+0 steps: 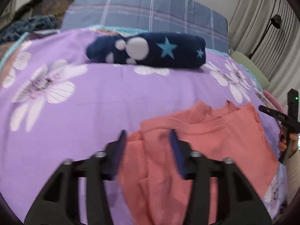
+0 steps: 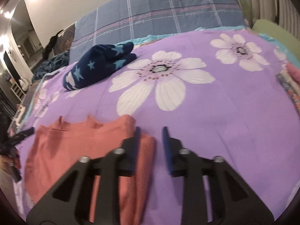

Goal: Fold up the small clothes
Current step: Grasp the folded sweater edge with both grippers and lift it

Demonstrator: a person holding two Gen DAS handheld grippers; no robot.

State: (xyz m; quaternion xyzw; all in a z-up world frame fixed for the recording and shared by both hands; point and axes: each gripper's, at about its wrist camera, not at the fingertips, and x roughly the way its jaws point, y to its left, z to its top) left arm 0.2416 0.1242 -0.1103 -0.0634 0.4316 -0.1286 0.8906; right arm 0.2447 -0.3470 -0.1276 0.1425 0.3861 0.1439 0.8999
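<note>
A salmon-pink ribbed top lies flat on the purple flowered bedsheet, collar away from me, one sleeve folded in. My left gripper is open and empty, hovering over the top's left edge and folded sleeve. In the right wrist view the same top lies at lower left. My right gripper is open and empty, above the top's right edge, one finger over the cloth and the other over the bare sheet.
A folded navy garment with stars lies further back on the bed, also in the right wrist view. A blue plaid pillow stands behind it. Folded clothes sit at the right edge. A lamp stands by curtains.
</note>
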